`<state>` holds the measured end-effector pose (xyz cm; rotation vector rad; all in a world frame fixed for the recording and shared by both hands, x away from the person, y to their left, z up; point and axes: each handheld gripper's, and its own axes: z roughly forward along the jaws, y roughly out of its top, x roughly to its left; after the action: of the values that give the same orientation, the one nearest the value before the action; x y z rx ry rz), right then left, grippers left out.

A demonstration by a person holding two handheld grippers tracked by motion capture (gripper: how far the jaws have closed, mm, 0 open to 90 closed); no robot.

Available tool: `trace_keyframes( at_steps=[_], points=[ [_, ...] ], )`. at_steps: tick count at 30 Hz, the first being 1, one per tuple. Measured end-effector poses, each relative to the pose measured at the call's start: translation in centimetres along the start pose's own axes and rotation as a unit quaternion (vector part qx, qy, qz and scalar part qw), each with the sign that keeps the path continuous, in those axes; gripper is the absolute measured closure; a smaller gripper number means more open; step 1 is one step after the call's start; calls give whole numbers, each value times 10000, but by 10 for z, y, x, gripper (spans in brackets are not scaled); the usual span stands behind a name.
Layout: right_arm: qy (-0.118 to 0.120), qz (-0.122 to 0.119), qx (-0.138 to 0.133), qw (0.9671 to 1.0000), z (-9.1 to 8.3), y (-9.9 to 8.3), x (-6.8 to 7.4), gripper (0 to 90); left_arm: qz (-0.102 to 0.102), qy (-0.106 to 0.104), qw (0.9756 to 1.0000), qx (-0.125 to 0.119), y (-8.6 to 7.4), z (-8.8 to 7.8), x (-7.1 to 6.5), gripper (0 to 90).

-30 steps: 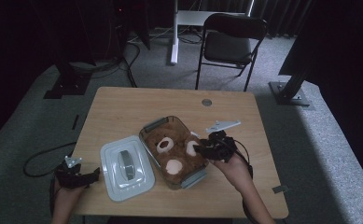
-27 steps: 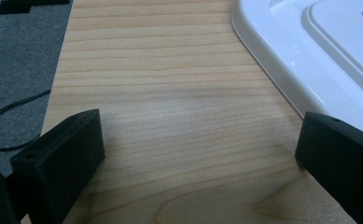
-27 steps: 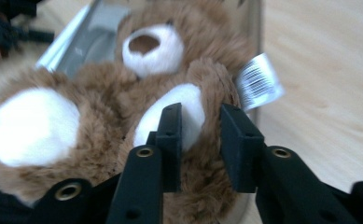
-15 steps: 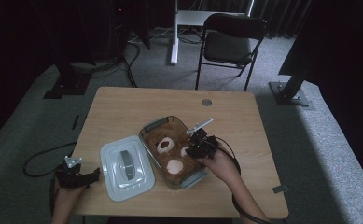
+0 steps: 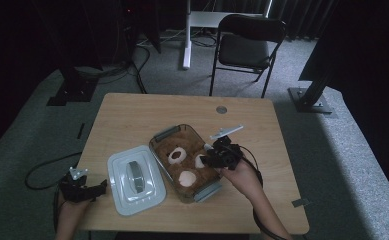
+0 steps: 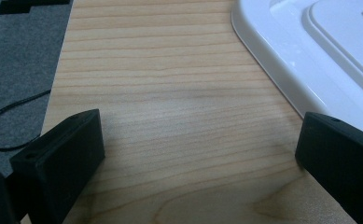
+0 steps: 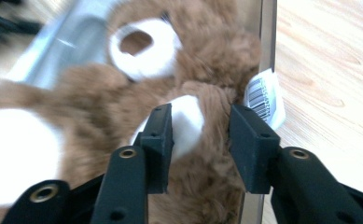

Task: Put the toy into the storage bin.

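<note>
A brown plush teddy bear (image 5: 184, 160) lies stuffed inside a clear glass container (image 5: 168, 134) near the middle of the worktop (image 5: 132, 115), its white lid (image 5: 133, 180) lying just beside at eight o'clock. The right gripper (image 7: 201, 135) has its fingers around a white-padded paw (image 7: 188, 122), just opening, the paw between them and barely squeezed. The left gripper (image 6: 193, 154) rests at the worktop's seven o'clock corner, fingers wide apart over bare wood. The bear looks light, soft and springy; a limb will compress and stretch, so a firm pinch deep on the paw or body should hold better than fur tips. A barcode tag (image 7: 263, 98) hangs over the rim.
</note>
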<state>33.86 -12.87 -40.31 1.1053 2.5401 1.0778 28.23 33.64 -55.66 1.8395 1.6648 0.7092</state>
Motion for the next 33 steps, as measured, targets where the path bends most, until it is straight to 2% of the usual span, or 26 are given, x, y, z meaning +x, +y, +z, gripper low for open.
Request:
trace_keyframes(
  at_steps=[2, 3, 4, 5, 6, 7, 10, 12, 14, 15, 22, 23, 24, 26, 29, 33],
  points=[
    [24, -33, -57, 10000, -6, 0, 2, 586, 2, 1, 10000, 6, 0, 0, 0, 19],
    [176, -59, -206, 9996, -15, 0, 8, 575, 1, 0, 10000, 5, 0, 0, 0, 19],
    [176, -59, -206, 9996, -15, 0, 8, 575, 2, -1, 10000, 16, 0, 0, 0, 19],
    [277, -80, -279, 9992, -19, -1, 13, 571, 2, 0, 10000, 15, 0, 0, 0, 19],
    [439, -171, -381, 9982, -23, -3, 25, 557, 2, 0, 10000, 14, 0, 0, 0, 19],
    [439, -171, -381, 9982, -23, -3, 25, 557, 2, 0, 10000, 15, 0, 0, 0, 19],
    [726, -365, -404, 9959, -24, -8, 44, 540, 2, 0, 10000, 7, 0, 0, 0, 19],
    [827, -498, -350, 9947, -21, -11, 53, 523, 1, 0, 10000, 6, 0, 0, 0, 19],
    [829, -629, -249, 9943, -14, -13, 60, 525, 3, -1, 10000, 14, 0, 0, 0, 19],
    [758, -697, -100, 9946, -5, -13, 62, 530, 3, -1, 10000, 14, 0, 0, 0, 19],
    [634, -593, 59, 9962, 14, -8, 55, 529, 14, -1, 10000, 16, 0, 0, 0, 19],
    [690, -518, 219, 9960, 26, -5, 52, 538, 13, 0, 10000, 16, 0, 0, 0, 19],
    [631, -555, 322, 9959, 33, -4, 53, 538, 2, 0, 10000, 6, 0, 0, 0, 19],
    [702, -627, 567, 9939, 47, -4, 55, 558, -11, 0, 10000, -2, 0, 0, 0, 19],
    [550, -883, 792, 9914, 56, -1, 63, 568, -10, 0, 10000, 1, 0, 0, 0, 19],
    [482, -898, 808, 9915, 59, -2, 66, 571, -9, 0, 10000, 2, 0, 0, 0, 19]
  ],
)
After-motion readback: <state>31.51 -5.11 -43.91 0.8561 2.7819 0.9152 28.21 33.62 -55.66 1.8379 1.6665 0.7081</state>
